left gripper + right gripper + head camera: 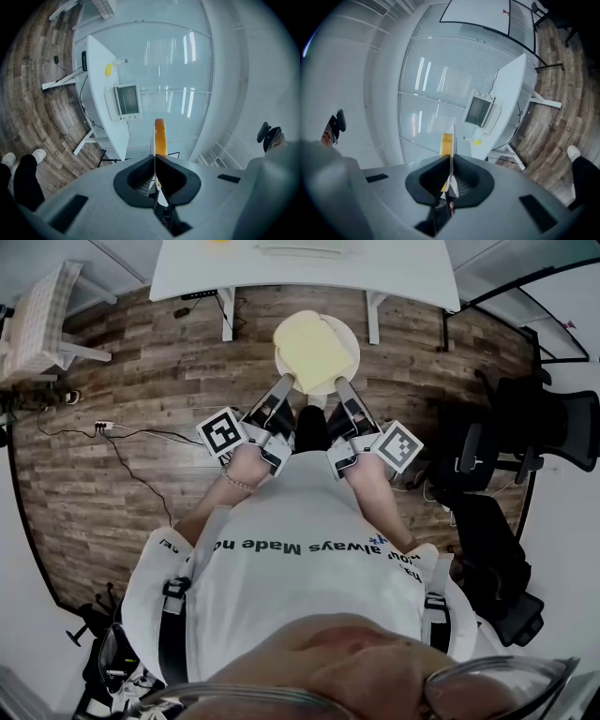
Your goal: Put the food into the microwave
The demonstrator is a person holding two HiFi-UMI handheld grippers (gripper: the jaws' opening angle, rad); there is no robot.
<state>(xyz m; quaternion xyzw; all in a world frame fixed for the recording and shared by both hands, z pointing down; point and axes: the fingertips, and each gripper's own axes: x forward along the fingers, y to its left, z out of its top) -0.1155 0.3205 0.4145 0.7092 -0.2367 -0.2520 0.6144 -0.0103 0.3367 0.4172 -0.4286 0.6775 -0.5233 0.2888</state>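
There was one plate bearing one yellow slice of food, two grippers, a left gripper and a right gripper, one white table, one microwave and one checked chair.

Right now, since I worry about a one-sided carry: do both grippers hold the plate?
Yes, in the head view the left gripper and right gripper each have their jaws shut on the near rim of the plate.
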